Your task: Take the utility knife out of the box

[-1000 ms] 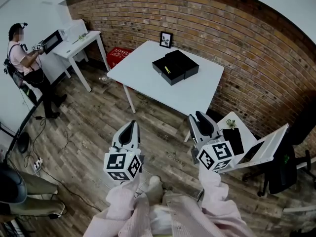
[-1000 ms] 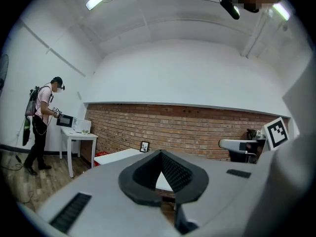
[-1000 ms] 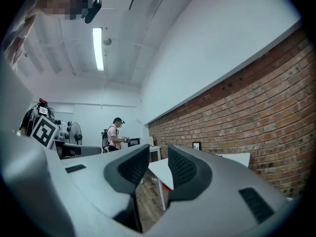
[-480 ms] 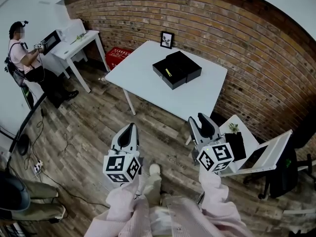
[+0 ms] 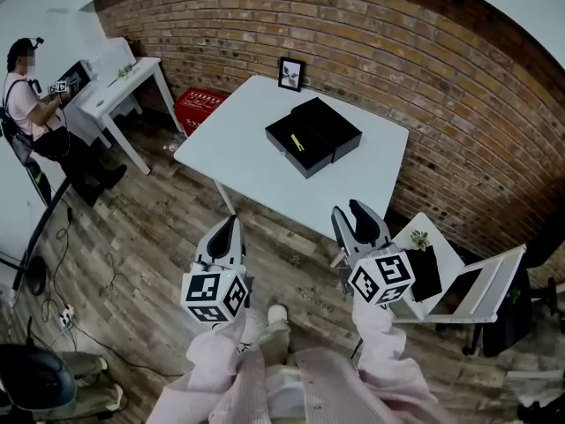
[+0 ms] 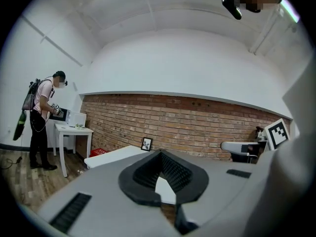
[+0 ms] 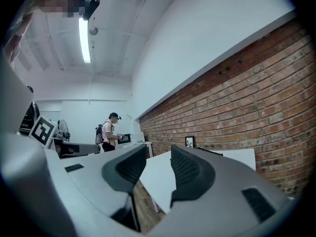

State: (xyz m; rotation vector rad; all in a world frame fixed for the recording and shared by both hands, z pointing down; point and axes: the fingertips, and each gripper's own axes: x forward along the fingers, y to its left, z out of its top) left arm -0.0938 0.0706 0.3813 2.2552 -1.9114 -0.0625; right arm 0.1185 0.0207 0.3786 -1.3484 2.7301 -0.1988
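Nearest, over the wood-plank floor (image 5: 150, 228), the left gripper (image 5: 230, 224) has its jaw tips together with nothing between them. The right gripper (image 5: 357, 212) has just been opening, and its jaws stand wide apart and empty. Both are short of the near edge of the white table (image 5: 256, 170). On the tabletop sits the black box (image 5: 331, 131), opened into two halves side by side. The utility knife (image 5: 297, 142) (a thin yellow strip) lies in the left half. A picture frame (image 5: 291, 73) stands at the table's far edge, before the brick wall (image 5: 397, 69). Far left, a person (image 5: 35, 122) stands at a white desk (image 5: 119, 87), with a red crate (image 5: 199, 109) on the floor nearby.
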